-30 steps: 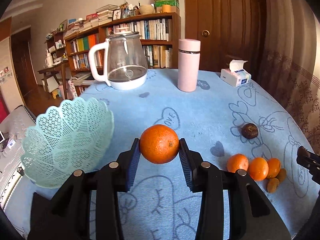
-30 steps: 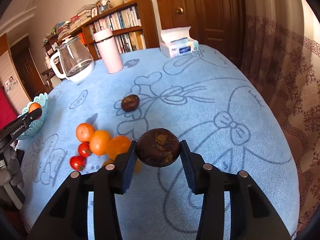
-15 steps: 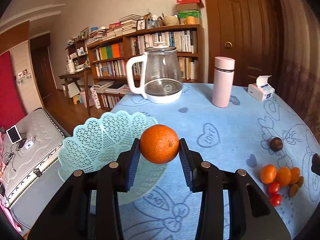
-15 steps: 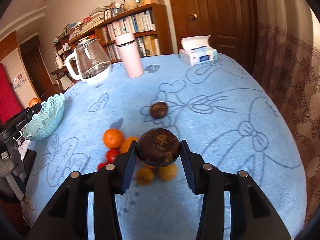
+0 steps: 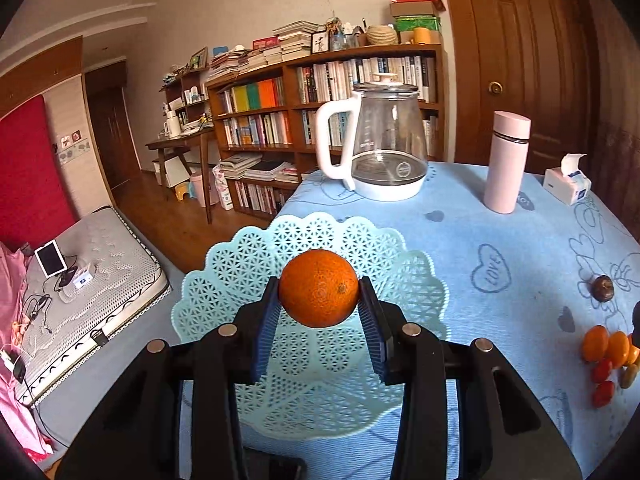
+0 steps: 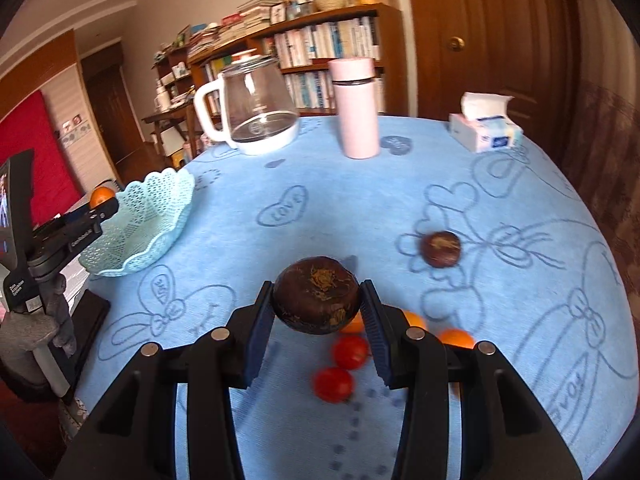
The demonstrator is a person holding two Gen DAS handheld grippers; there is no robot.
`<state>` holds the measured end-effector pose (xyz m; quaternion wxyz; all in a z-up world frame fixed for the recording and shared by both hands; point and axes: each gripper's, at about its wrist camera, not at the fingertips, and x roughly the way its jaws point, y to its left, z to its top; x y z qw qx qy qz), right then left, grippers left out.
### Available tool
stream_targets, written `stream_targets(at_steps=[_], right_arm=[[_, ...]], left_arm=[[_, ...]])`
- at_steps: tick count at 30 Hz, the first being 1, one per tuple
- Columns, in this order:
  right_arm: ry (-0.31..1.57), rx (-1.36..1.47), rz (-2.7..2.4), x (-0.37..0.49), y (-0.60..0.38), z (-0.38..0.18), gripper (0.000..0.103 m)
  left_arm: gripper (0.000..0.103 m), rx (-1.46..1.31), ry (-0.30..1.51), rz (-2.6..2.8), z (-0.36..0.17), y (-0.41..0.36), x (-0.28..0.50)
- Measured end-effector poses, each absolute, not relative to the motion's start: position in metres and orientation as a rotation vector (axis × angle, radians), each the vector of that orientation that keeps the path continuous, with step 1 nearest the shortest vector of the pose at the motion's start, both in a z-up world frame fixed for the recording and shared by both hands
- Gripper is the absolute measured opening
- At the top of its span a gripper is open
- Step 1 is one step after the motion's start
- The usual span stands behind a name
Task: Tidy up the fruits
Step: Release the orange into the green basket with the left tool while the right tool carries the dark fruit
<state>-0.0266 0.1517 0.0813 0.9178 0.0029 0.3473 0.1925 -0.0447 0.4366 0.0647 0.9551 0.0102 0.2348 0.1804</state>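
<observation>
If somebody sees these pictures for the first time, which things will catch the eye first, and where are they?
First comes the orange, clamped in the left gripper just in front of the pale green basket near the table's edge. Next is the dark brown fruit held in the right gripper above small red and orange fruits on the blue tablecloth. Behind stand a glass kettle and a pink bottle.
</observation>
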Motion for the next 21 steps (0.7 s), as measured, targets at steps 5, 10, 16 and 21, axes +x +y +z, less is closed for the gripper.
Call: stream_targets(at_steps=[5, 10, 16, 21], right_arm=[[0.709, -0.046, 0.457, -0.020, 0.192, 0.085, 0.043], [0.705, -0.088, 0.520, -0.012, 0.237, 0.089, 0.043], [0.698, -0.127, 0.561, -0.003, 0.281, 0.092, 0.043], [0.685, -0.159, 0.585, 0.001, 0.310, 0.093, 0.043]], left_arm=[[0.040, -0.002, 0.497, 0.393, 0.059, 0.456, -0.042], [0.040, -0.030, 0.518, 0.408, 0.054, 0.471, -0.037], [0.040, -0.050, 0.539, 0.413, 0.051, 0.480, -0.034], [0.042, -0.063, 0.547, 0.421, 0.051, 0.485, -0.032]])
